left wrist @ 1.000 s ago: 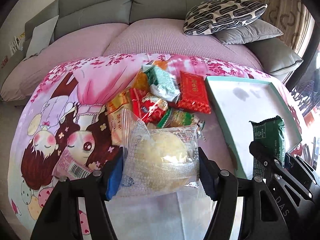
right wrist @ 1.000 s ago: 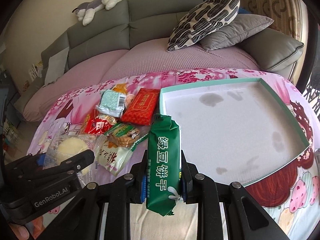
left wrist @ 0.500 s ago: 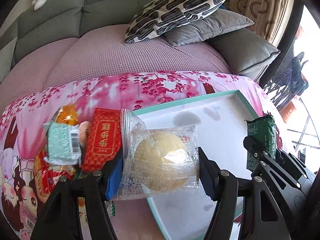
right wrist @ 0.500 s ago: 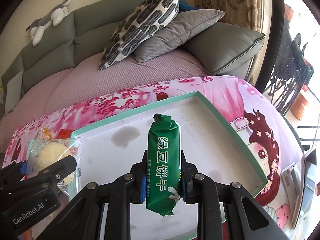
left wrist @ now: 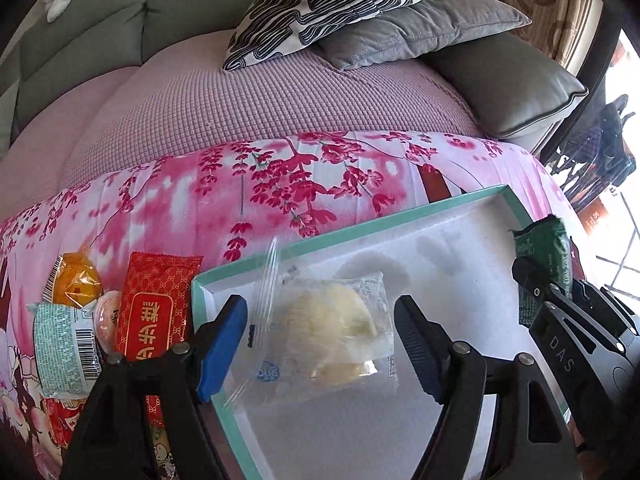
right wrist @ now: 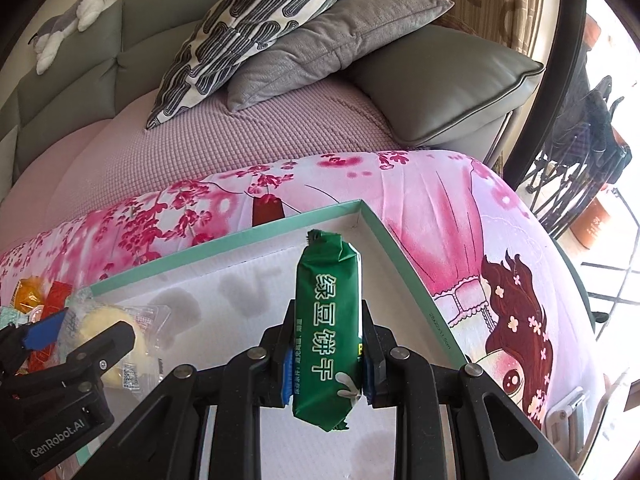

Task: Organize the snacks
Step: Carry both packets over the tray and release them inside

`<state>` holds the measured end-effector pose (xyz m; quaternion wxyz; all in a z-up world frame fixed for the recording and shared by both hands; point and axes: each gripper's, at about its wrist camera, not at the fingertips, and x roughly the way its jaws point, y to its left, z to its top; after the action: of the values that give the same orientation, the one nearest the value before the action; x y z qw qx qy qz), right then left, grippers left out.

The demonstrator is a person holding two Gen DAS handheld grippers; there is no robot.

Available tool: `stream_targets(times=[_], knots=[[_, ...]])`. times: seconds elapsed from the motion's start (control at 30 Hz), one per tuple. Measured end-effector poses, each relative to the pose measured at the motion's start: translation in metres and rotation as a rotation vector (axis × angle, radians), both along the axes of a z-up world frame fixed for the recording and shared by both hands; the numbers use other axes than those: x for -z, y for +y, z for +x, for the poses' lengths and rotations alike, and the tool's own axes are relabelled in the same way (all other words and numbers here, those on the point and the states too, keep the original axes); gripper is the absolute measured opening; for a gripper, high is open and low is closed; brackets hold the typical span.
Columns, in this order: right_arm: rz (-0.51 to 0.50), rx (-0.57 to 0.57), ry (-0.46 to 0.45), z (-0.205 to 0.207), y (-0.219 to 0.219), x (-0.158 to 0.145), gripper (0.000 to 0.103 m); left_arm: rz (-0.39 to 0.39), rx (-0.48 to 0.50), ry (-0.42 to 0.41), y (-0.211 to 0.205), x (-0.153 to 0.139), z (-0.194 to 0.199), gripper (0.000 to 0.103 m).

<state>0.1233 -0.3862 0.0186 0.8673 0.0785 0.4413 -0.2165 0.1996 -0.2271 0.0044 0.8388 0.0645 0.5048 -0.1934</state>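
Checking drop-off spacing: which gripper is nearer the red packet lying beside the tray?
Left. The left gripper, jaws opening around the clear-wrapped bun, sits right beside the red packet. The right gripper holds the green packet toward the tray's far side.

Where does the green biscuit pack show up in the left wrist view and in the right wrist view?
Left wrist: green biscuit pack at the far right edge, held by the right gripper.
Right wrist: pack at lower centre, clamped upright.
Shared landmark: the teal-rimmed tray.
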Motion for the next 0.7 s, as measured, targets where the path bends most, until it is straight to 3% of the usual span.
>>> stream_targets(times=[0.07,0.13,0.17,0.27,0.47,0.7], knots=[[0.003,-0.007,0.003,0.001,-0.001,-0.001,0.029,-0.010,-0.002,-0.010,0.003,-0.005,-0.002,0.080],[-0.003,0.001,-0.003,-0.002,-0.001,-0.004,0.045,-0.007,-0.013,-0.019,0.007,-0.009,-0.004,0.088],[0.005,0.003,-0.006,-0.004,-0.001,-0.006,0.062,-0.007,-0.021,-0.025,0.010,-0.011,-0.006,0.092],[0.024,0.000,-0.012,-0.013,0.002,-0.011,0.068,-0.033,-0.042,-0.048,0.023,-0.022,-0.014,0.096],[0.053,-0.007,-0.048,-0.044,0.026,-0.020,0.103,-0.026,-0.077,-0.117,0.055,-0.039,-0.043,0.101],[0.079,-0.051,-0.099,-0.087,0.088,-0.021,0.103,-0.036,-0.111,-0.160,0.108,-0.049,-0.085,0.102]])
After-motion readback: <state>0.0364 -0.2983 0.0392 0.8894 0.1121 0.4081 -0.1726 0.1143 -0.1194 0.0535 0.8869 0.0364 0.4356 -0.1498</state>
